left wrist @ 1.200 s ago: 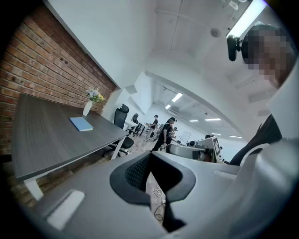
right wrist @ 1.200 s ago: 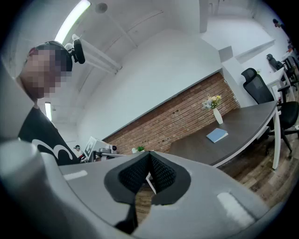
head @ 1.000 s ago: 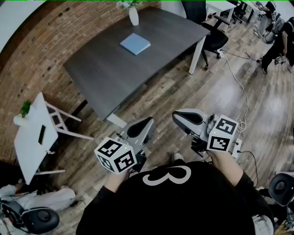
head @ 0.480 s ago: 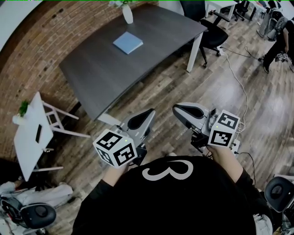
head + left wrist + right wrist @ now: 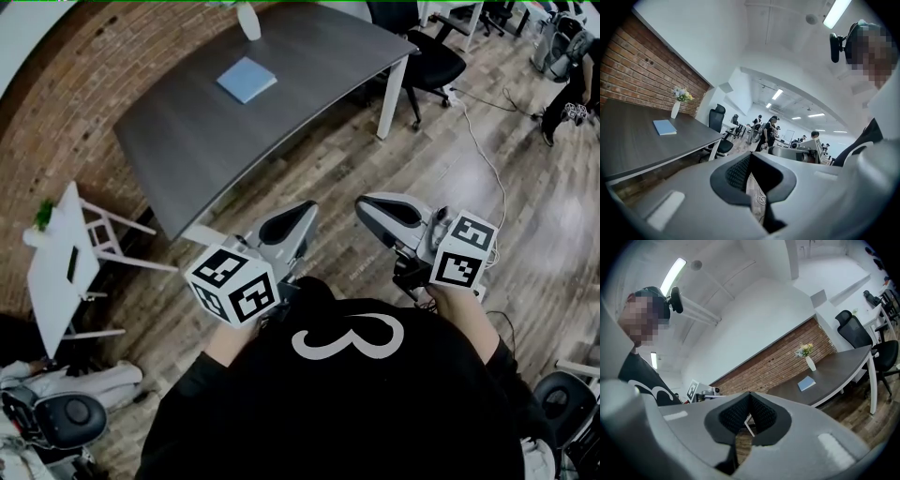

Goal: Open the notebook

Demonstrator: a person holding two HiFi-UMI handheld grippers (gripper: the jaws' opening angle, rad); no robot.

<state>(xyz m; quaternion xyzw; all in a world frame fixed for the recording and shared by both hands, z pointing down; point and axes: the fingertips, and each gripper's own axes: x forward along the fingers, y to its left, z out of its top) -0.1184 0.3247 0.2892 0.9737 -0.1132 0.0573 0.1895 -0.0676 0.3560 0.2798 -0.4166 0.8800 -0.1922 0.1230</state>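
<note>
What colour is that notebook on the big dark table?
The notebook is plain light blue; the head view shows it best.

One blue notebook (image 5: 247, 79), one white vase (image 5: 247, 21), one dark surface (image 5: 309, 112), one small white table (image 5: 47, 300), one small potted plant (image 5: 42, 216); two tongs: left tongs (image 5: 305, 208), right tongs (image 5: 366, 202).

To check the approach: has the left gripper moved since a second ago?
Yes. The left gripper has come nearer to the dark table.
</note>
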